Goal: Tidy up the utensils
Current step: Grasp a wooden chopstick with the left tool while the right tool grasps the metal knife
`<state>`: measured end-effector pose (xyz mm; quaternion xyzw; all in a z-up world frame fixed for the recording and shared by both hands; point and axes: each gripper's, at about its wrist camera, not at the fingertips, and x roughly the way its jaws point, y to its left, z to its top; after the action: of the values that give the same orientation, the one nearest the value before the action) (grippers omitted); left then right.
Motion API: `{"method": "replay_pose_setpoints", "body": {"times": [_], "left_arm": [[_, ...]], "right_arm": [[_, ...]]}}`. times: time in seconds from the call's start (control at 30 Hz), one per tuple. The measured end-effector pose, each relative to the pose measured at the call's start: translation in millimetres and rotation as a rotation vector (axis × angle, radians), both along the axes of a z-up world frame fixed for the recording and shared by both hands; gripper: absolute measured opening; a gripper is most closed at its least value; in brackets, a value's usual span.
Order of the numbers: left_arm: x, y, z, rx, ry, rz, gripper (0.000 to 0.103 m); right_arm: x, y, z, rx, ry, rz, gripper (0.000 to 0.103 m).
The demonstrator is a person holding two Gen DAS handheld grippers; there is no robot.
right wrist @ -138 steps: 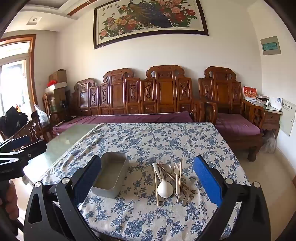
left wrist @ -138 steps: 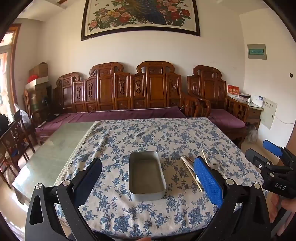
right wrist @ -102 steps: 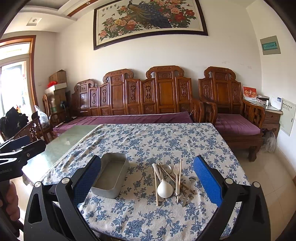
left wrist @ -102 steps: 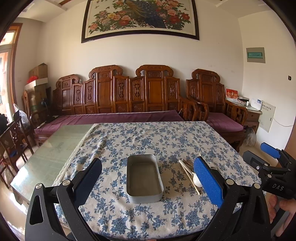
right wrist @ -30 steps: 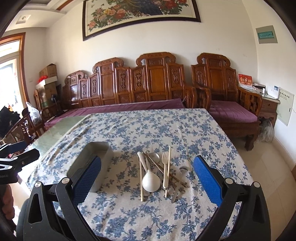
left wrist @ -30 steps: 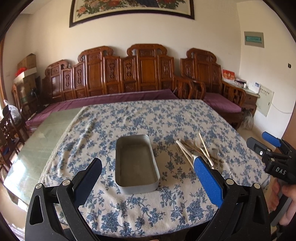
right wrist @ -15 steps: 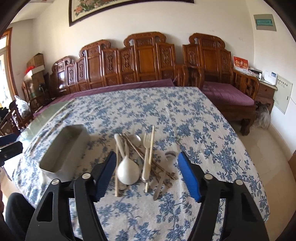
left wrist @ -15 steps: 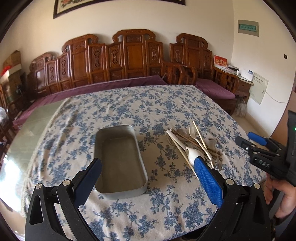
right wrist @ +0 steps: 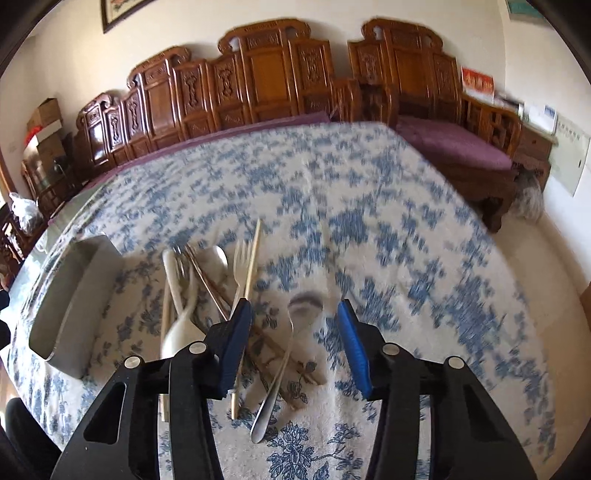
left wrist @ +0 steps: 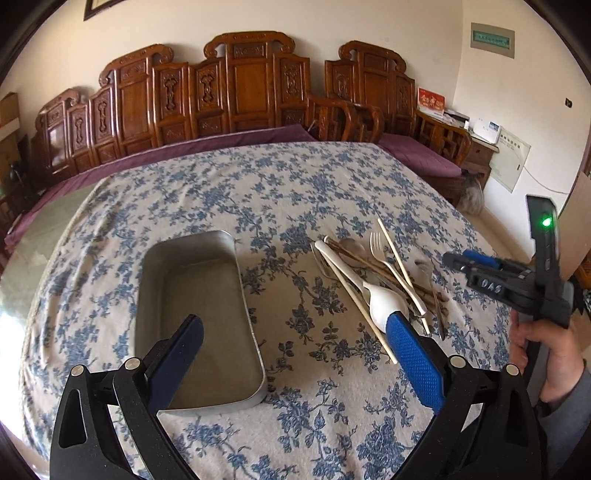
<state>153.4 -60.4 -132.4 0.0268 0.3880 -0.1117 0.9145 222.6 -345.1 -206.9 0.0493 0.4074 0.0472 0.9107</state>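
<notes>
Right gripper (right wrist: 293,328) half-wide, jaws closing around metal spoon (right wrist: 284,365), nothing pinched; risk: snagging crossed chopsticks (right wrist: 273,350) underneath.

Carved wooden benches (left wrist: 236,85) with purple cushions (right wrist: 454,144) are lining a cream wall (left wrist: 406,26). Daylight is falling on the pale floor (right wrist: 546,266); boxes (right wrist: 46,123) are sitting at left.

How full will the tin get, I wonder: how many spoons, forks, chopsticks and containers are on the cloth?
Spoons: 3 (white spoon, near metal spoon, far metal spoon)
Fork: 1
Pale chopsticks: 2
Dark chopsticks: about 2, overlapped
Tin: 1
Total: about 9
</notes>
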Motion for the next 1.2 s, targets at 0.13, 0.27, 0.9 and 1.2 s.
{"method": "replay_pose_setpoints", "body": {"times": [0.13,0.27,0.9,1.2], "left_arm": [[5,-5,-7,0.014,0.014,-0.006,0.092],[8,-8,-13,0.013,0.028,-0.006,0.092],[37,-48,-50,0.066,0.117,-0.018,0.077],[72,-67,-75,0.065,0.165,-0.003,0.065]], "right_arm": [[7,3,-24,0.000,0.050,0.013,0.044],[11,3,-35,0.015,0.076,0.016,0.034],[21,-12,-26,0.161,0.057,0.044,0.003],[23,-18,-20,0.195,0.039,0.044,0.002]]}}
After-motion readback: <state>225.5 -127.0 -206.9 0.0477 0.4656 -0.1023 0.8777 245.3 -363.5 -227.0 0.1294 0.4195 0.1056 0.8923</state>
